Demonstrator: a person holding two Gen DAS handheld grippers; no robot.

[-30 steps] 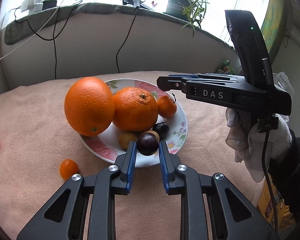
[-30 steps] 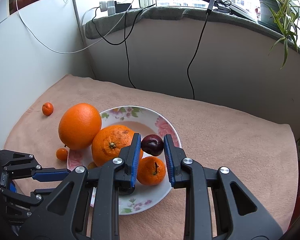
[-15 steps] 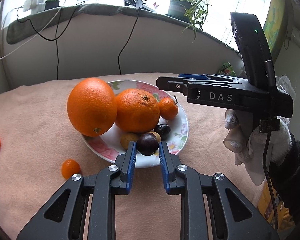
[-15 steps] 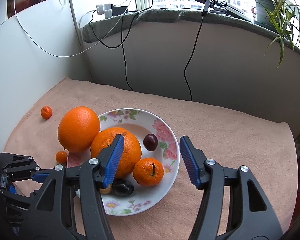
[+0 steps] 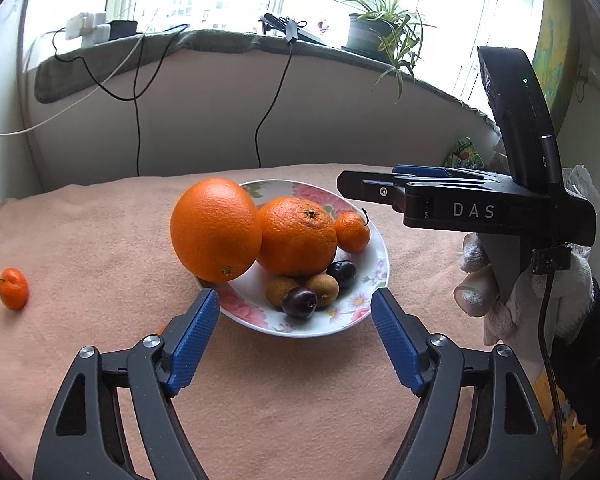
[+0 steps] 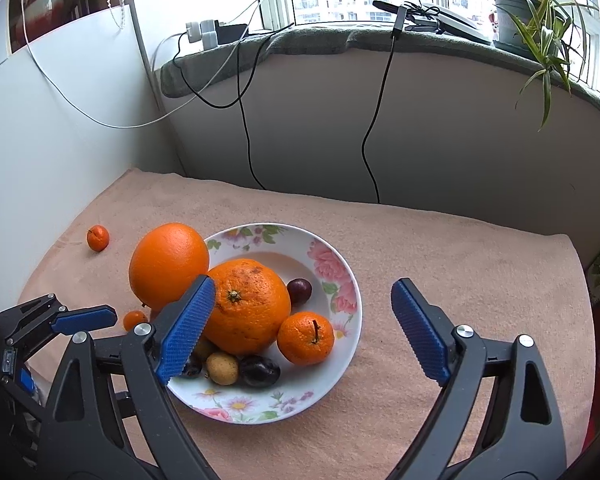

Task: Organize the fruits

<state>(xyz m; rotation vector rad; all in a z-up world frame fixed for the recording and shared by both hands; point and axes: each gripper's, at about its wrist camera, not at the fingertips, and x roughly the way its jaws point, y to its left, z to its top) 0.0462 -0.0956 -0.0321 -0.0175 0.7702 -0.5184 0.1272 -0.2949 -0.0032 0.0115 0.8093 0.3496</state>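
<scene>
Both grippers have their jaws spread wide, and nothing is held in either one. On the far left of the pink cloth [image 6: 440,256] sits a tiny orange fruit [image 6: 98,237], well apart from everything else. Next comes the left gripper [image 5: 294,334], hanging low over the cloth just in front of the plate [image 5: 376,276], with its blue pads on either side of the plate's near rim. Another tiny orange fruit [image 6: 134,319] lies on the cloth near the big orange [image 6: 169,266]. That big orange leans against the left edge of the plate and touches the bumpy orange [image 6: 248,306], which sits in the middle of the plate. In front of the bumpy orange lie two small brown fruits; one brown fruit [image 6: 222,368] is easy to see from the right wrist camera. Beside them is a dark plum [image 6: 259,371], and a second dark plum [image 5: 299,303] shows near the rim in the left wrist camera. A small orange with a stem [image 6: 305,338] rests at the right side of the plate, touching the bumpy orange. A reddish plum [image 6: 299,290] sits behind it. The right gripper [image 6: 302,330] hangs above the plate. A potted plant [image 6: 528,12] stands on the window ledge at the far right.
</scene>
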